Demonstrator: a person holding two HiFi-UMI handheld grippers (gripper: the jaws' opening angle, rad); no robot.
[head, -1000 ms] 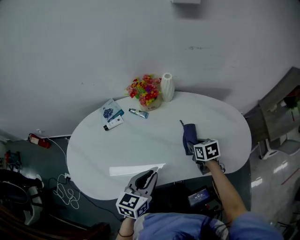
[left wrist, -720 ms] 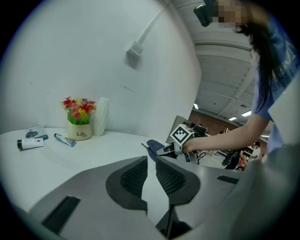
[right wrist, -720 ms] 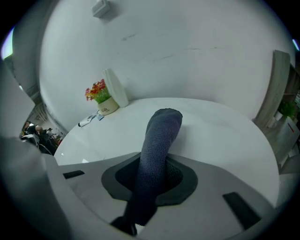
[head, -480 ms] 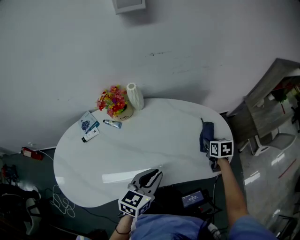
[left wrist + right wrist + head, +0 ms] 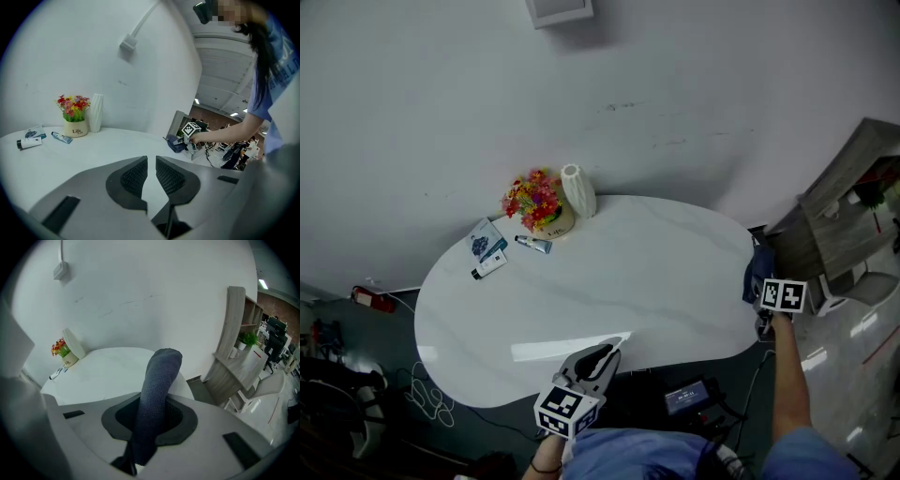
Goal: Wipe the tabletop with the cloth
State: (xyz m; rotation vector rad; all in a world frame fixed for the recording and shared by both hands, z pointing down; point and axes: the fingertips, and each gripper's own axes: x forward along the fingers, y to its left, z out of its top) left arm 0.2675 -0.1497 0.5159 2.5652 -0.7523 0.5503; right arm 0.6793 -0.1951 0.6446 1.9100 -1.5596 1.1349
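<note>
Cloth (image 5: 157,394), dark blue with a fine knitted weave, is gathered into a thick, rounded strip and stands pinched between the jaws of the right gripper (image 5: 151,423). It sits at the right end of the white oval table (image 5: 609,272), at its rim. The left gripper (image 5: 151,174) is at the table's near edge, its jaws drawn almost together with nothing between them.

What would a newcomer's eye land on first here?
The dark blue cloth clamped in the right gripper, out at the right end of the white table. Next, the bright flower pot beside the white vase at the far edge. The left gripper hangs empty over the near edge.
</note>
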